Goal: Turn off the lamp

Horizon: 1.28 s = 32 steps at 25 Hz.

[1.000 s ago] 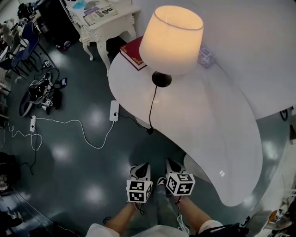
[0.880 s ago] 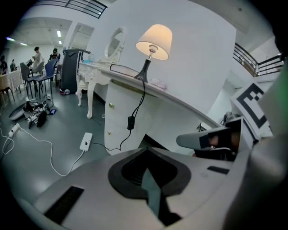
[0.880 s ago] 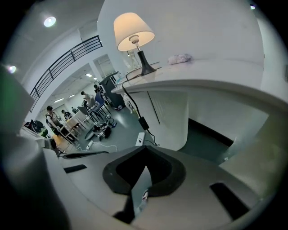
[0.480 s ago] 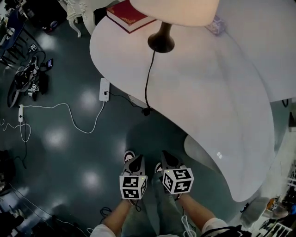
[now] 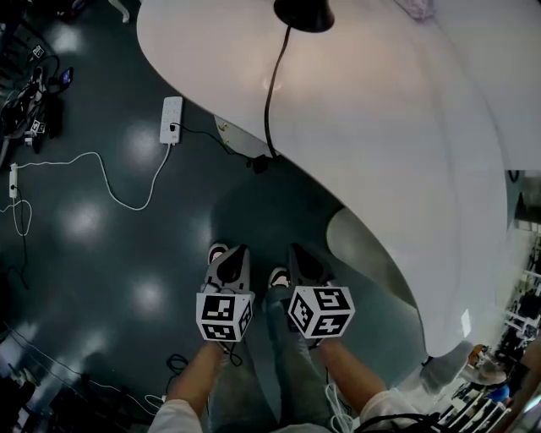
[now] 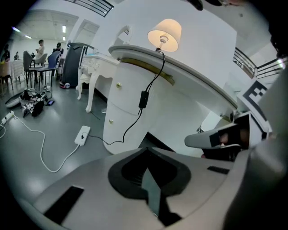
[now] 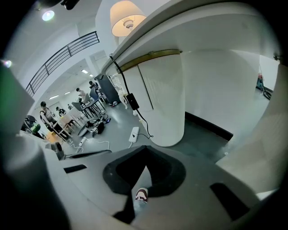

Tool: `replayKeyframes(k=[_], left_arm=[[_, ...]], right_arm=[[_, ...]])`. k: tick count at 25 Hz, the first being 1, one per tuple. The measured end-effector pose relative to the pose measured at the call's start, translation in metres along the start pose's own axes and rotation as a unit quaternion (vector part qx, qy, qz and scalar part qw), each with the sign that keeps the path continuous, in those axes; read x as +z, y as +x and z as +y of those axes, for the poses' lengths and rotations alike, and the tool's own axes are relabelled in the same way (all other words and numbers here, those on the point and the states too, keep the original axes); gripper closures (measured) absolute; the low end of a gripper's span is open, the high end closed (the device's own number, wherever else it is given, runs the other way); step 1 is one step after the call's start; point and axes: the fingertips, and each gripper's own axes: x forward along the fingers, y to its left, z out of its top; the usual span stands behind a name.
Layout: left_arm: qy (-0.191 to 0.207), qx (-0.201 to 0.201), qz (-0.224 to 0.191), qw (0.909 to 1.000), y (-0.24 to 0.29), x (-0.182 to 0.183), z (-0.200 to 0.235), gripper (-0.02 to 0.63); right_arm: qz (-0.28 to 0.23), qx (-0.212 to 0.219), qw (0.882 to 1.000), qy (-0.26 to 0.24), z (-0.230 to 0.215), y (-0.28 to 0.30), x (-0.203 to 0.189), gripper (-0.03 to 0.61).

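Both the left gripper (image 5: 236,255) and the right gripper (image 5: 298,254) have their jaws closed on nothing, held low over the person's shoes, well apart from the lit, cream-shaded table lamp (image 6: 164,33). The lamp's black round base (image 5: 304,13) stands on the white curved tabletop (image 5: 406,152), whose overhanging edge lies between grippers and lamp. A black cord (image 5: 270,93) with an inline box (image 6: 143,99) hangs off that edge towards a white power strip (image 5: 171,119) on the dark glossy floor (image 5: 101,254).

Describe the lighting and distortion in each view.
Head view: dim, soft ceiling-light reflections on the glossy floor. Left gripper view: fisheye, black corners, the lit lampshade glowing. Right gripper view: same bending, the lampshade bright near the top edge.
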Motion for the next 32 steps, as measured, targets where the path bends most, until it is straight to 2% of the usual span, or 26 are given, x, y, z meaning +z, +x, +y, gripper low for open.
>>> replayKeyframes(k=[9, 13, 18, 19, 21, 22, 27, 29, 32], left_arm=[[0.023, -0.023, -0.050, 0.9982, 0.011, 0.041, -0.002, 0.607], [0.007, -0.058, -0.060, 0.9965, 0.018, 0.052, -0.009, 0.606], [0.022, -0.071, -0.068, 0.9949, 0.029, 0.067, -0.006, 0.604], [0.024, -0.074, -0.070, 0.9945, 0.032, 0.069, -0.004, 0.598], [0.028, -0.081, -0.074, 0.9936, 0.035, 0.076, -0.002, 0.543], [0.031, -0.083, -0.076, 0.9932, 0.037, 0.080, -0.001, 0.540], [0.077, -0.087, -0.085, 0.9896, 0.045, 0.104, 0.002, 0.477], [0.106, -0.090, -0.091, 0.9861, 0.049, 0.115, 0.003, 0.444], [0.160, -0.094, -0.094, 0.9782, 0.061, 0.126, 0.003, 0.437]], right_arm=[[-0.012, -0.011, 1.000, 0.001, -0.001, 0.008, 0.019, 0.580], [-0.017, -0.016, 1.000, 0.009, -0.003, 0.014, 0.029, 0.580], [-0.018, -0.023, 0.999, 0.015, -0.003, 0.022, 0.038, 0.580], [-0.018, -0.024, 0.999, 0.016, -0.002, 0.024, 0.038, 0.580], [-0.017, -0.026, 0.999, 0.018, -0.002, 0.028, 0.039, 0.580], [-0.016, -0.027, 0.999, 0.019, -0.002, 0.029, 0.040, 0.580], [-0.013, -0.032, 0.999, 0.024, 0.001, 0.037, 0.044, 0.580], [-0.012, -0.032, 0.999, 0.027, 0.004, 0.041, 0.044, 0.580], [-0.010, -0.033, 0.999, 0.029, 0.007, 0.049, 0.046, 0.580]])
